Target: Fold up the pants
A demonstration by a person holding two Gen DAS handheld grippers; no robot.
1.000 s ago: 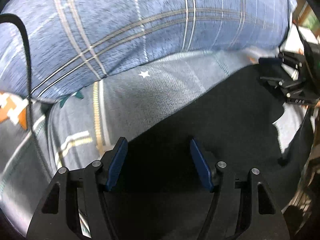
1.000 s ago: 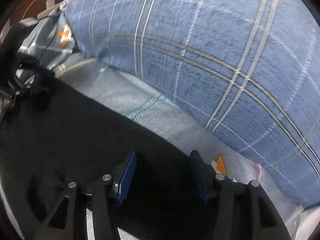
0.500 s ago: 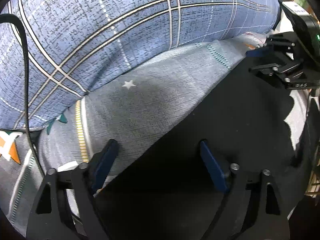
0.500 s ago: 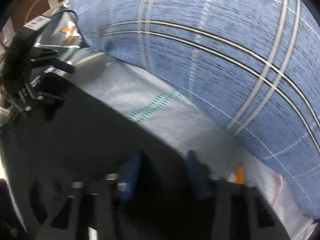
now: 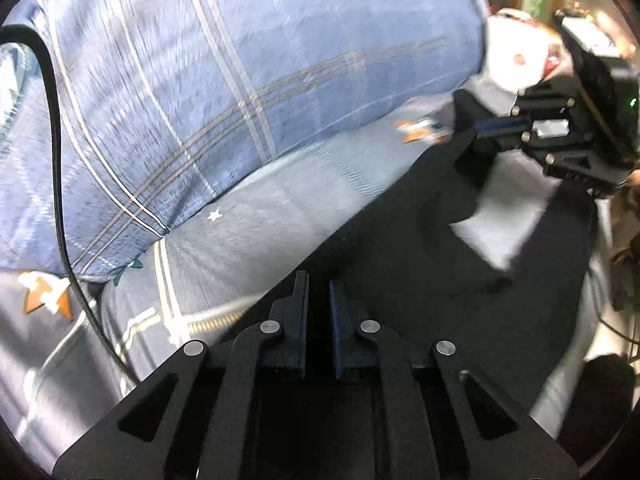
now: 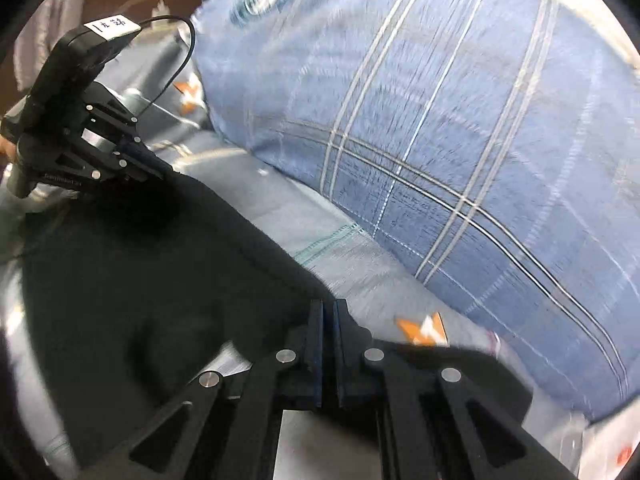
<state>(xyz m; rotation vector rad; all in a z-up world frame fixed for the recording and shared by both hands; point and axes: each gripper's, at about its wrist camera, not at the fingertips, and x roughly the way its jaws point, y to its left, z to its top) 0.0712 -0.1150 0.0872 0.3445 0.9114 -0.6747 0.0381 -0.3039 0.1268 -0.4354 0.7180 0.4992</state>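
The black pants (image 5: 420,264) lie on a grey patterned bed sheet (image 5: 256,236), their far edge near a blue plaid pillow (image 5: 224,92). My left gripper (image 5: 319,286) is shut on the pants' edge; it also shows in the right wrist view (image 6: 156,166) at the left. My right gripper (image 6: 328,308) is shut on the pants (image 6: 132,280) at their edge; it shows in the left wrist view (image 5: 468,130) at the upper right, holding the cloth's corner.
The big plaid pillow (image 6: 440,120) fills the space beyond the pants. A black cable (image 5: 56,160) hangs at the left. The sheet (image 6: 344,268) has orange star prints. The bed's edge and floor clutter (image 5: 616,280) are at the far right.
Both grippers were open over the pants' edge one second ago; both have closed on the cloth now. The view is blurred by motion.
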